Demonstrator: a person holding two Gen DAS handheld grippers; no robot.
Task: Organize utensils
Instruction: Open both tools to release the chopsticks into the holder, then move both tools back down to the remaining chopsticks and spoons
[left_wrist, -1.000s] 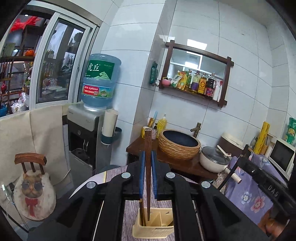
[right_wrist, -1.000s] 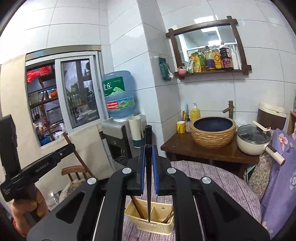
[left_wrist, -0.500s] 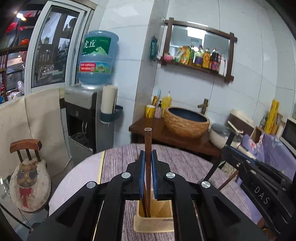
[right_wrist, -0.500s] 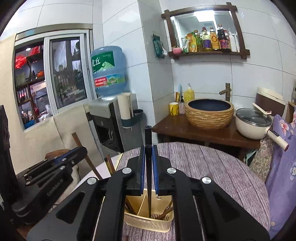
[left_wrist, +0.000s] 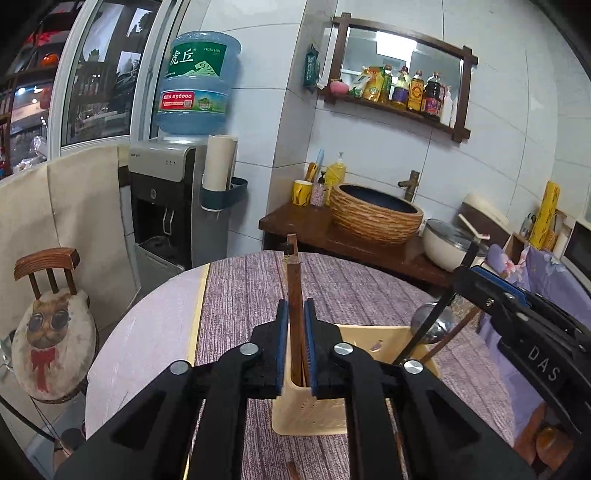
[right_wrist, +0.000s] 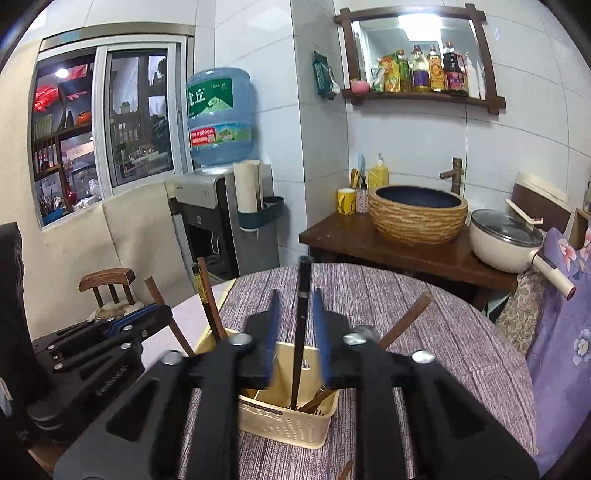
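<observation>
A cream plastic utensil basket (left_wrist: 310, 413) (right_wrist: 288, 421) stands on the round table. My left gripper (left_wrist: 294, 317) is shut on a brown wooden chopstick (left_wrist: 293, 280), its lower end inside the basket. My right gripper (right_wrist: 297, 314) has its jaws parted around a black utensil handle (right_wrist: 301, 325) that stands in the basket without touching the pads. More brown chopsticks (right_wrist: 208, 302) lean in the basket. The right gripper also shows at the right of the left wrist view (left_wrist: 517, 317), the left gripper at the left of the right wrist view (right_wrist: 92, 343).
The table has a purple striped cloth (left_wrist: 332, 288). Behind it stand a wooden counter with a woven basin (left_wrist: 375, 214) and a white pot (left_wrist: 450, 243), a water dispenser (left_wrist: 166, 206), and a small chair with a cat cushion (left_wrist: 48, 317).
Both grippers have lowered toward the basket. The right gripper has opened and let go of the black utensil, which now stands in the basket. The left gripper still holds its chopstick.
</observation>
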